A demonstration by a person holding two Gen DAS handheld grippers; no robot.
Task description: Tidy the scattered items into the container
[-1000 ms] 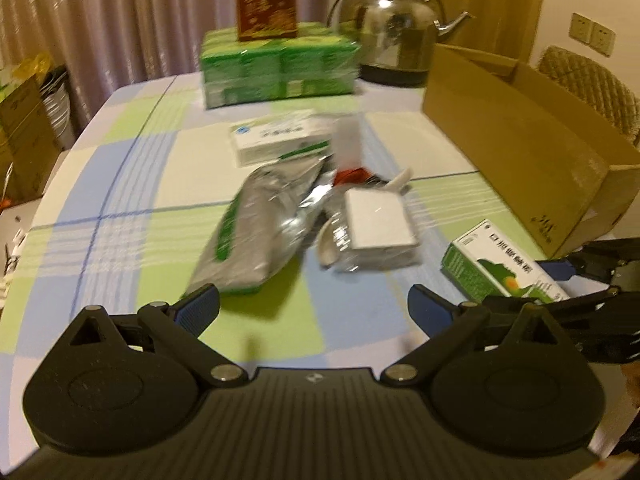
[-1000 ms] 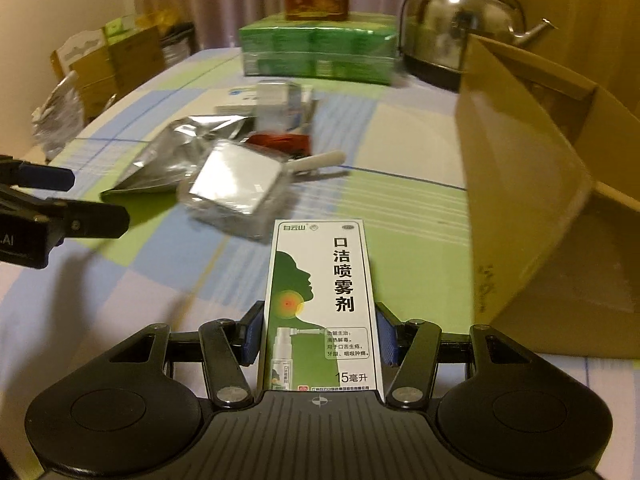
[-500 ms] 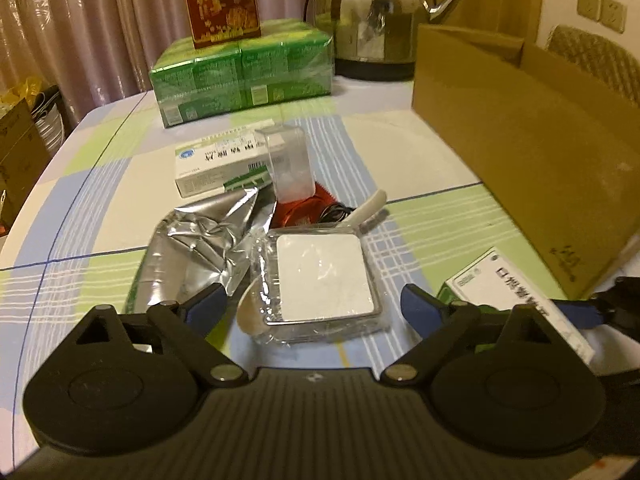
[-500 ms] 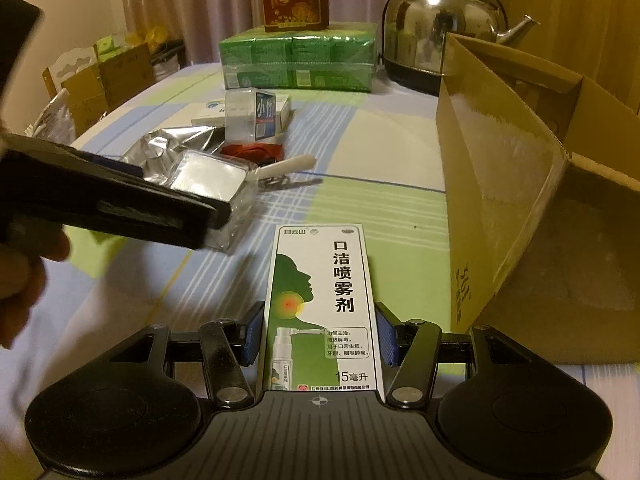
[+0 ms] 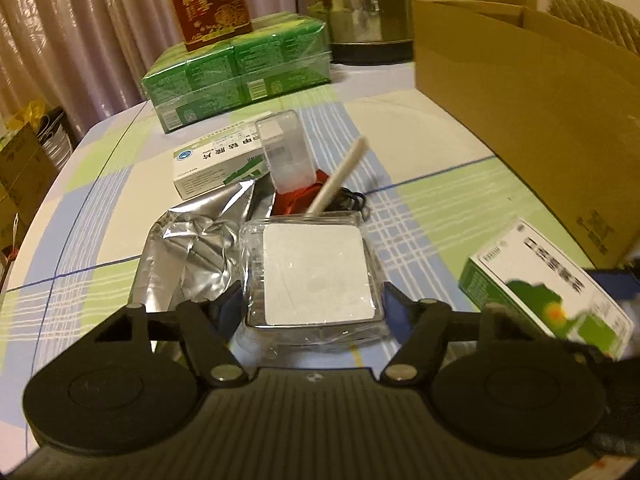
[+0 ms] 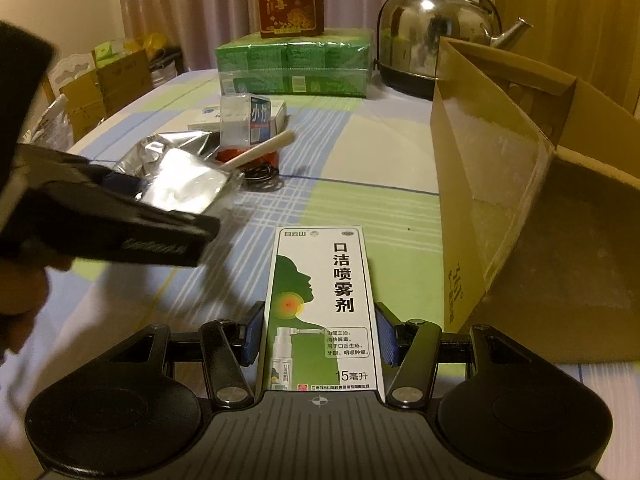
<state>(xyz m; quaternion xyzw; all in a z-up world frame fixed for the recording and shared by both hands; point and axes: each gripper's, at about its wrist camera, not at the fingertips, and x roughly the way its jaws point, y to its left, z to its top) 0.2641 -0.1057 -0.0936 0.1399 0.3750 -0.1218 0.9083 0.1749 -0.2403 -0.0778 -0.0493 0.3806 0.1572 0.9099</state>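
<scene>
Two grippers I operate. Left gripper closing around clear plastic square box. Right gripper clamps green-white spray carton.

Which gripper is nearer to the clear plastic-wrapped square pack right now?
Left. The left gripper straddles the square pack, its jaws closing on either side of it. The right gripper sits off to the side, shut on the spray box, near the cardboard box.

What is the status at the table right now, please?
Left hand-held gripper closing around clear plastic case. Right hand-held gripper shut on spray box. Cardboard box open beside it, path clear.
</scene>
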